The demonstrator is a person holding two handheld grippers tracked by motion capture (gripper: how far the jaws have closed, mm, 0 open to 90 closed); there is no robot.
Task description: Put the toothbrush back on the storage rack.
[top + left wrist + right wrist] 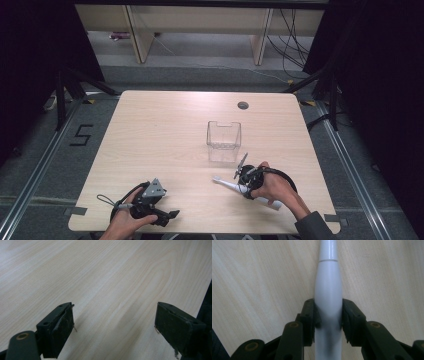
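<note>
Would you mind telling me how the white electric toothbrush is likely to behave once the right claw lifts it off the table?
The electric toothbrush looks rigid, so it should lift without sagging. Its glossy, rounded, tapering body may slip between the right claw's pads, which press its sides. Gripped partway along in the high view, it might tilt toward one end, and it would probably roll if released.

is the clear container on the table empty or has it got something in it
Empty. The clear container stands upright mid-table with nothing visible through its walls; the electric toothbrush lies outside it, on the table.
</note>
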